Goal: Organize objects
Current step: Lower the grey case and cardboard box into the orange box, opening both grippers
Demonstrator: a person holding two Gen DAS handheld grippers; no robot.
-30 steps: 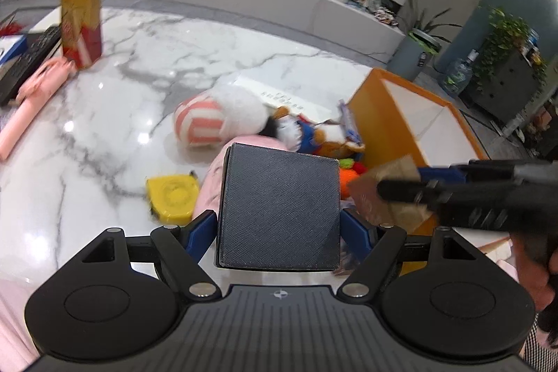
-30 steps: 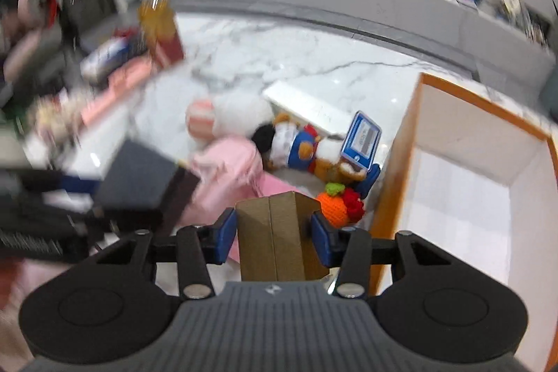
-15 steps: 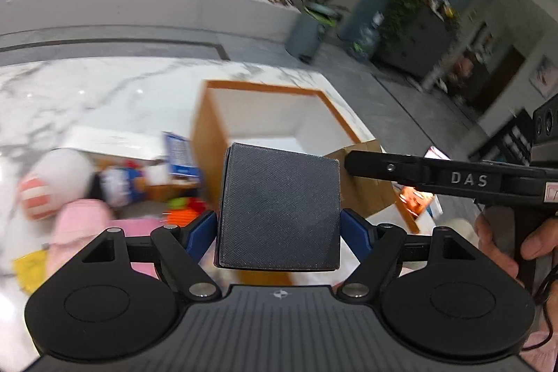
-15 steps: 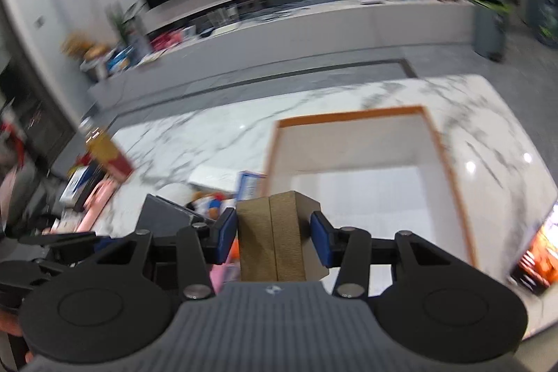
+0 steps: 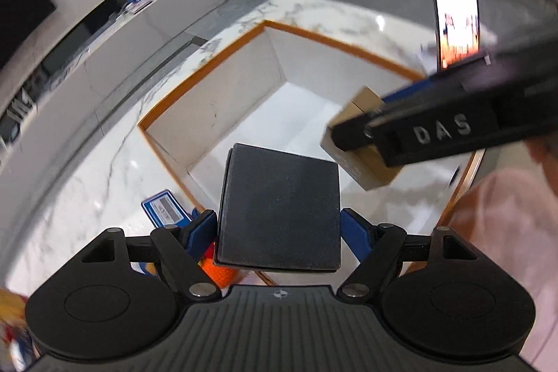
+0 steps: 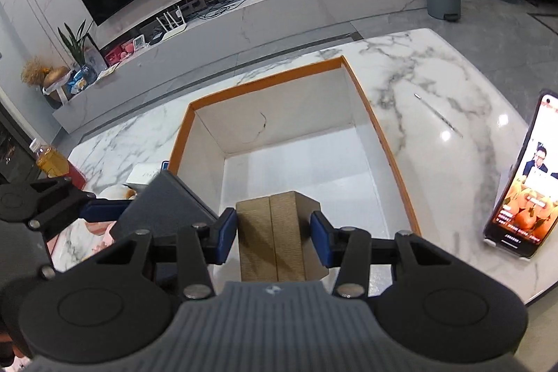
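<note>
Nothing lies in the orange-rimmed box point(image 6: 390, 159) yet: above it the left gripper point(image 5: 279, 229) clamps a dark case point(image 5: 279, 208), the right gripper point(image 6: 273, 234) clamps a cardboard carton point(image 6: 275, 236), while toys point(image 5: 216, 271) wait on the bench point(image 6: 436, 86) beside the box.

A dark grey textured box point(image 5: 279, 208), a brown cardboard box point(image 6: 275, 232), an orange-rimmed white bin point(image 6: 380, 131), a white grey-veined marble bench point(image 6: 436, 86).
</note>
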